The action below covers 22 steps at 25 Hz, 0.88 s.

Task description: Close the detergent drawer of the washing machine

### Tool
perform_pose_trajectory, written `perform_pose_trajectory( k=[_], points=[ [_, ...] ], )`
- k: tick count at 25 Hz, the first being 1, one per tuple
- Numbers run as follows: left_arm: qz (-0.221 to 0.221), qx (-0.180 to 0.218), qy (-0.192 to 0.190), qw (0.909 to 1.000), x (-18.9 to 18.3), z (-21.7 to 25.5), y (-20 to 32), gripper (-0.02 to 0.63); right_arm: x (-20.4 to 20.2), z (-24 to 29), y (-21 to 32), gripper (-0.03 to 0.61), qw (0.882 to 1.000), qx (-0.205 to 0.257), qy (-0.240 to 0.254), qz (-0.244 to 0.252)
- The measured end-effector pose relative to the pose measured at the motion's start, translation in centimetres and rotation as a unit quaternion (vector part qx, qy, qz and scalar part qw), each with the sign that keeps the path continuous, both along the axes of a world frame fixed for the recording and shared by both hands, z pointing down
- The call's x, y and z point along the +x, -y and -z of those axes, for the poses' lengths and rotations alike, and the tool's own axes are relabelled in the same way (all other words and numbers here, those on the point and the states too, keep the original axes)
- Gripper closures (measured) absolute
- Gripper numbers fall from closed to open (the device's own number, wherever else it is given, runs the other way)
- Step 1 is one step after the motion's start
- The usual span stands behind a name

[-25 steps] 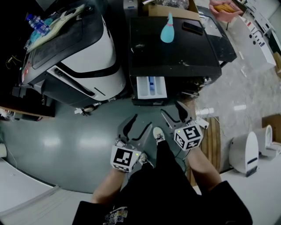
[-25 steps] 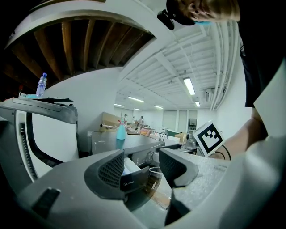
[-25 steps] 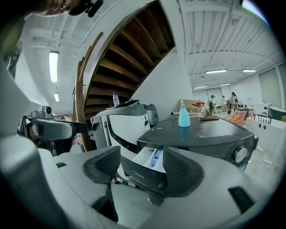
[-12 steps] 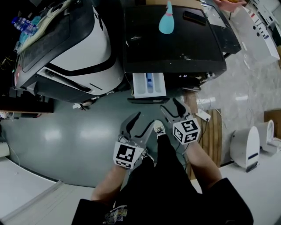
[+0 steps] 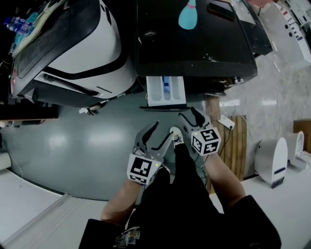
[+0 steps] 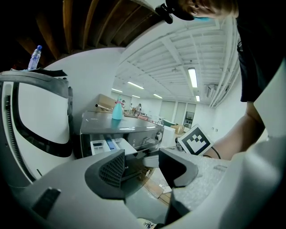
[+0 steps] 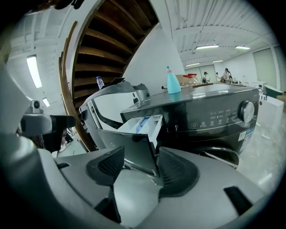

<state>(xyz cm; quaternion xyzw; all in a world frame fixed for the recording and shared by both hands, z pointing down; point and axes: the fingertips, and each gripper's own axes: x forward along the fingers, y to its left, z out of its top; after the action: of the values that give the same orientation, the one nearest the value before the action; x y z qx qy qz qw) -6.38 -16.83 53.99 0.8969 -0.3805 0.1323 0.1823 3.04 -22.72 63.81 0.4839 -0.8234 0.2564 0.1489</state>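
The white detergent drawer (image 5: 166, 91) juts out of the black washing machine (image 5: 194, 48) and hangs over the grey floor. My right gripper (image 5: 187, 114) is just before the drawer's front, a little to its right. Its jaws have just been closing but stand open. In the right gripper view the drawer's dark front panel (image 7: 134, 154) shows in the gap of my right gripper (image 7: 142, 166), and the pads do not press it. My left gripper (image 5: 163, 130) is open and empty, further back from the drawer. From my left gripper (image 6: 140, 165) the drawer (image 6: 103, 144) lies ahead at the left.
A cyan bottle (image 5: 187, 14) and a dark phone (image 5: 221, 9) lie on the washer's top. A white-and-black machine (image 5: 82, 44) stands to its left. A wooden pallet (image 5: 238, 141), a power strip (image 5: 226, 122) and a white appliance (image 5: 272, 160) are at the right. The person's shoe (image 5: 176, 136) is between the grippers.
Both grippers have come nearer to the drawer's front, the right one closest. The right jaws stand a little narrower. The washer has slid up in the head view.
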Motion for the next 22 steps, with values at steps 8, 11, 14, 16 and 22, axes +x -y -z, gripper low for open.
perform_pose_trajectory(
  k=[8, 11, 14, 16, 22],
  points=[
    [-0.003, -0.014, 0.002, 0.9999, 0.7, -1.6, 0.1, 0.382, 0.1, -2.4, 0.1, 0.393, 1.000, -0.021, 0.002, -0.010],
    [-0.002, -0.018, 0.002, 0.9998, 1.1, -2.1, 0.1, 0.382, 0.1, -2.9, 0.3, 0.408, 1.000, -0.022, 0.006, -0.014],
    [-0.004, -0.019, 0.002, 0.9998, 1.5, -2.4, 0.1, 0.382, 0.3, -3.4, 0.3, 0.439, 1.000, -0.022, 0.003, -0.017],
    [-0.003, -0.020, -0.001, 0.9998, 1.7, -2.5, 0.1, 0.382, 0.3, -3.5, 0.5, 0.446, 1.000, -0.020, -0.001, -0.019],
    [0.001, -0.023, -0.002, 0.9997, 1.6, -2.7, 0.2, 0.383, 0.2, -3.5, 0.6, 0.447, 0.999, -0.026, -0.003, -0.034]
  ],
)
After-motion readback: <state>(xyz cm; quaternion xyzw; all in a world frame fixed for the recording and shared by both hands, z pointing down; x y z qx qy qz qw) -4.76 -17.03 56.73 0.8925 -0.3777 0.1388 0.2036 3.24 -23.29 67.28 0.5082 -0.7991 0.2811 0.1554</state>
